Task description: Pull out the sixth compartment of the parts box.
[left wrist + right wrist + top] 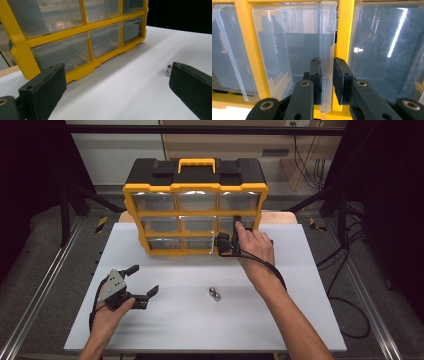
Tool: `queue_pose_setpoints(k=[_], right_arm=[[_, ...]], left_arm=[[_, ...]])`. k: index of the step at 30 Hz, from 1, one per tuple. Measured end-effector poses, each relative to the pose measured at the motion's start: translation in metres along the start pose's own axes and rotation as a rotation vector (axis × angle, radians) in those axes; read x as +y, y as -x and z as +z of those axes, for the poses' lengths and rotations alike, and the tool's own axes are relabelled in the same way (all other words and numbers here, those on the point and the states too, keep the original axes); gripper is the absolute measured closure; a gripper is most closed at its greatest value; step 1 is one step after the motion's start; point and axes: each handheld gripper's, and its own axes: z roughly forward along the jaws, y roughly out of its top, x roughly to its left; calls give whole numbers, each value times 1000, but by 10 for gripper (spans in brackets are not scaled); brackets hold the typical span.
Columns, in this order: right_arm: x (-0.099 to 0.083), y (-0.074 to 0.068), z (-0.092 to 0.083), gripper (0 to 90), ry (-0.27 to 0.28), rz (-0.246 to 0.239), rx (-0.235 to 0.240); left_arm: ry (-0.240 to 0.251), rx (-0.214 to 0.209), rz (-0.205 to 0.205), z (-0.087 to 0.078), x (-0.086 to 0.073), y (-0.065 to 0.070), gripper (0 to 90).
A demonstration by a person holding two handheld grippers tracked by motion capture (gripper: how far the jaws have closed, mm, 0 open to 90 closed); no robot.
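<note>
White tabletop (pixel 280 320) spreads under dim light, with dark floor and metal rails on both sides. The right gripper (pixel 226 243) is up against the front of the yellow organizer (pixel 195 186), at the lower right drawer. In the right gripper view its two black pads are squeezed onto the clear drawer lip (pixel 327 57), one pad on each face of that thin plastic edge, so the jaws are clamped on it; the right gripper (pixel 327 72) points straight into the cabinet front. The drawer (pixel 231 244) sits in the bottom row, at about one o'clock from the table's middle, and its front seems to stand a little proud of the yellow frame.

The left gripper (pixel 142 280) lies low at about eight o'clock on the table, well apart from the organizer, its jaws spread wide with nothing between them. In the left gripper view the same wide gap shows bare table, and a small metal nut (pixel 169 70) sits just beside the far pad.

Two metal nuts (pixel 214 293) rest together near the table's centre, between the two hands. The organizer's black top and yellow handle (pixel 197 164) face twelve o'clock.
</note>
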Motion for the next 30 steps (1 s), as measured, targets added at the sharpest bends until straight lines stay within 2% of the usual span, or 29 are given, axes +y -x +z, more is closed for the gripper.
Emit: queue_pose_setpoints(k=[14, 30], right_arm=[[-1, -2, -8, 783, 3, -1, -6], [-3, -4, -26, 784, 12, -1, -7]], left_arm=[[5, -1, -3, 0, 0, 0, 12], [6, -2, -3, 0, 0, 0, 12]])
